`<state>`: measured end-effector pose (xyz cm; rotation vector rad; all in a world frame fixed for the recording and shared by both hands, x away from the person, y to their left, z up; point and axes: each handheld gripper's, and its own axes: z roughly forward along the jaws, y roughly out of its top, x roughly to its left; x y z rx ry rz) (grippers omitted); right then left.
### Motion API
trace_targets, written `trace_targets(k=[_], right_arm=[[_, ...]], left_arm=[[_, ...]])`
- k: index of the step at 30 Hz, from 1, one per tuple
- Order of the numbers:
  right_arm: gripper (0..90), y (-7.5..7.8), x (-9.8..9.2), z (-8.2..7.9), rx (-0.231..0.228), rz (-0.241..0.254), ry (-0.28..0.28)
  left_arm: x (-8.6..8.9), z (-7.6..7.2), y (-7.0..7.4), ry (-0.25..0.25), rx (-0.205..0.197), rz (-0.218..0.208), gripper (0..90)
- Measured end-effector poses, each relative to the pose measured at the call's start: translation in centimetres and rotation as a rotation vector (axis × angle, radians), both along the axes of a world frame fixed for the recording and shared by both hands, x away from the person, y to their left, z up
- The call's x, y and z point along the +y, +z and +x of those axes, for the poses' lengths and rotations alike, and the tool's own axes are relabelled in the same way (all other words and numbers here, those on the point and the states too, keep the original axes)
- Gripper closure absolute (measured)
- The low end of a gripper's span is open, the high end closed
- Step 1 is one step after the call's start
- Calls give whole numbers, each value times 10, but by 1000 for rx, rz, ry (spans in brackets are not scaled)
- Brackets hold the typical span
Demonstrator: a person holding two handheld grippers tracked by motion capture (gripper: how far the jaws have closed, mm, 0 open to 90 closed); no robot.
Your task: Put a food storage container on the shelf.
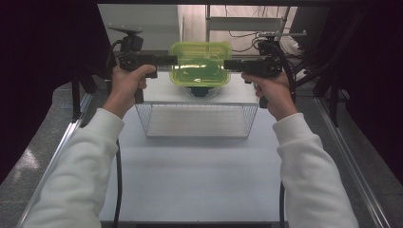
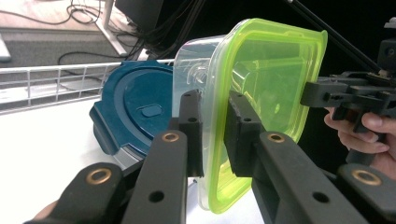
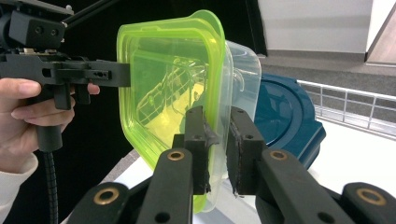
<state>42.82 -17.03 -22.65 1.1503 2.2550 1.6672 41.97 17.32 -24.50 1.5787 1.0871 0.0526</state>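
**Lidded box lifted, not yet set down**

Clamped from both sides: clear plastic food box with a yellow-green translucent lid [image 1: 200,64], held in the air above the far part of the white table [image 1: 199,175], beyond the white wire basket [image 1: 197,121]. Left gripper [image 1: 173,60] closed narrowly on the box's left rim, jaws pinching lid edge and wall together, as seen close up in the left gripper view [image 2: 213,133]. Right gripper [image 1: 227,64] likewise nipped onto the opposite rim, pads pressed on either side of the lid's lip [image 3: 217,140]. Box turned on edge in both gripper views, lid face towards one side, nothing to be made out inside.

Just behind and below it, resting on the table: dark blue round plastic lidded container [image 2: 135,109], apart from the held box.

Done so far, judging by how things lie: grasp secured by both hands, box clear of the table. Left, probably: carrying it to a resting place, perhaps the wire basket, which stands empty, then releasing both grips
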Motion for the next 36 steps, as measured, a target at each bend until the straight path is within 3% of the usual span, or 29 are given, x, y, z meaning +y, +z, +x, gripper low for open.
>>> trace_targets(k=[7,14,24,30,36], right_arm=[[792,-6,0,16,64,29,-10],[793,-14,3,30,132,25,-37],[776,-24,-4,51,218,112,-58],[747,-34,-4,64,269,194,-101],[706,-40,-1,69,286,201,-131]], left_arm=[[0,14,-6,11,57,-11,785],[-1,27,-15,32,105,-30,782],[-2,45,-18,55,167,-77,777],[-5,56,-24,85,183,-84,763],[-5,62,-30,96,202,-102,733]])
